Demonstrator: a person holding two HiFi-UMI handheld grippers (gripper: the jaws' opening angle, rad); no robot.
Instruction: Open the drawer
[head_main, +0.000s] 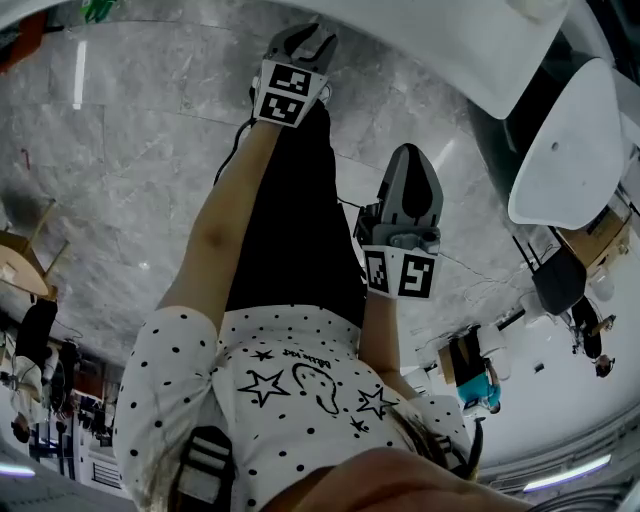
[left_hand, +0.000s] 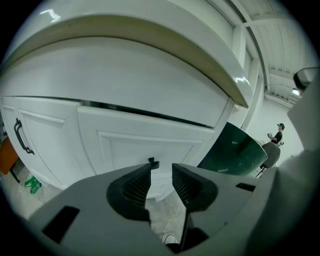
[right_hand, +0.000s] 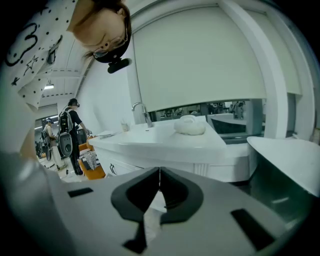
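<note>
In the left gripper view a white drawer front (left_hand: 125, 132) with a recessed panel fills the middle, under a thick white countertop (left_hand: 150, 45). Its small black handle (left_hand: 153, 162) shows just past the tips of my left gripper (left_hand: 161, 169), slightly left of the gap. That gripper is open with nothing between its ribbed pads (left_hand: 136, 186). In the head view the left gripper (head_main: 303, 38) reaches furthest forward, over the marble floor. My right gripper (head_main: 411, 160) hangs lower and to the right. Seen from its own camera, the right gripper (right_hand: 159, 173) is shut and holds nothing.
A cabinet door with a long black handle (left_hand: 20, 136) stands left of the drawer. A dark green panel (left_hand: 240, 152) leans at the right. The right gripper view shows another white counter (right_hand: 165, 142) with a faucet (right_hand: 142, 112), plus people standing far left.
</note>
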